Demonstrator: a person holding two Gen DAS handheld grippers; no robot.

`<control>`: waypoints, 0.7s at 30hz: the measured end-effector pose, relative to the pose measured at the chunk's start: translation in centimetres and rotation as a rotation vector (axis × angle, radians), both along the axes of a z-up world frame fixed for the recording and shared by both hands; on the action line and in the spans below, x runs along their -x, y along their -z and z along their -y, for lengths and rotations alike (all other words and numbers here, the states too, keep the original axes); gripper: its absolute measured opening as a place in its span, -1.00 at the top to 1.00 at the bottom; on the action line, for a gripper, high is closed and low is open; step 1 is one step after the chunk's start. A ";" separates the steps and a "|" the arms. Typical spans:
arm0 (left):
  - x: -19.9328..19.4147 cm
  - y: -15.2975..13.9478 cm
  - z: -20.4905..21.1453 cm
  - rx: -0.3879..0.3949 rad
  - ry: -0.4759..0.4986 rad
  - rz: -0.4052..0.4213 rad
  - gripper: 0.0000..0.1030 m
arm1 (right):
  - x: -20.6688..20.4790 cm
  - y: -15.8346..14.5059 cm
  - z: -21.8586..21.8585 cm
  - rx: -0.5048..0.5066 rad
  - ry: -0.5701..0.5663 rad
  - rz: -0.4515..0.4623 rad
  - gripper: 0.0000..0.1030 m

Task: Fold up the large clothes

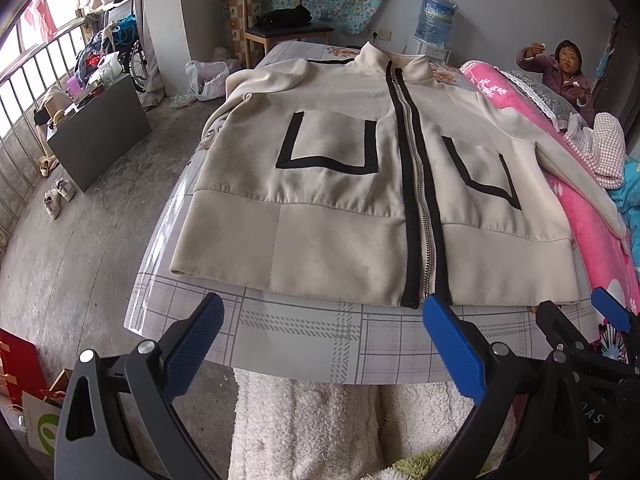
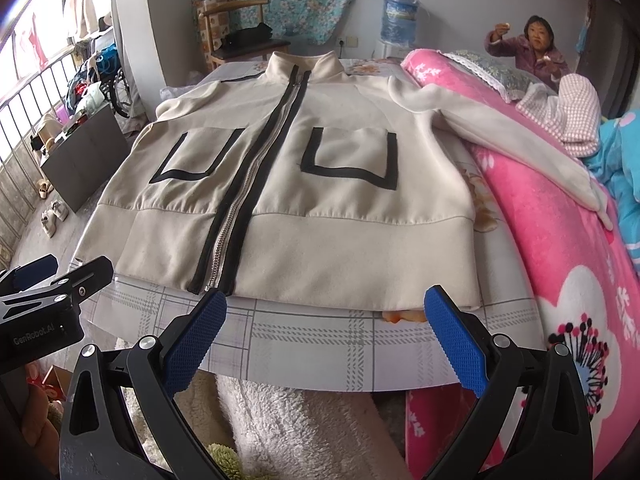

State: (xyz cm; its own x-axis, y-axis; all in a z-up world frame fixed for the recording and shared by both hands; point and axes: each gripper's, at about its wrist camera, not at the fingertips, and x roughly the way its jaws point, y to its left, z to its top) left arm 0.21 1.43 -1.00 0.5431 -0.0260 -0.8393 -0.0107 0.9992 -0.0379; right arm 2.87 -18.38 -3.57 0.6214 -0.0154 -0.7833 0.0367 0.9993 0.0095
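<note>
Left gripper (image 1: pixel 322 346) being held wide apart, empty, short of hem. Jacket (image 1: pixel 360 184) lying flat, zipped, face-up on surface (image 1: pixel 304 340). Right gripper (image 2: pixel 324 338) likewise spread, empty. Right sleeve (image 2: pixel 520 140) is trailing onto pink bedding (image 2: pixel 560 260); probably best gathered in first.

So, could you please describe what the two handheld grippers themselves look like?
Both the left gripper and the right gripper have black, triangular cut-out arms with silver pivot bolts and blue, diamond-textured finger pads. The left gripper's body, seen from the right wrist, carries white "GenRobot.AI" lettering.
</note>
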 end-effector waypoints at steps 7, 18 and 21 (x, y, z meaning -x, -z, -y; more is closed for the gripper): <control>-1.4 0.9 -1.5 0.010 -0.030 -0.031 -0.90 | -2.0 -0.1 -1.4 0.038 -0.026 -0.017 -0.85; -5.6 2.3 -4.6 0.013 -0.105 -0.071 -0.90 | -7.6 -0.1 -4.6 0.072 -0.088 -0.039 -0.85; -6.9 2.8 -5.4 0.010 -0.127 -0.081 -0.90 | -9.3 0.1 -5.6 0.081 -0.110 -0.047 -0.85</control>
State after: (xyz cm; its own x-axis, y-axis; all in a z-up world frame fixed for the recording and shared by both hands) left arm 7.10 6.87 -3.76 0.4727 0.0299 -0.8807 -0.1407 0.9892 -0.0419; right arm 12.12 -12.79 -3.65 0.5855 -0.0135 -0.8105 -0.0742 0.9948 -0.0701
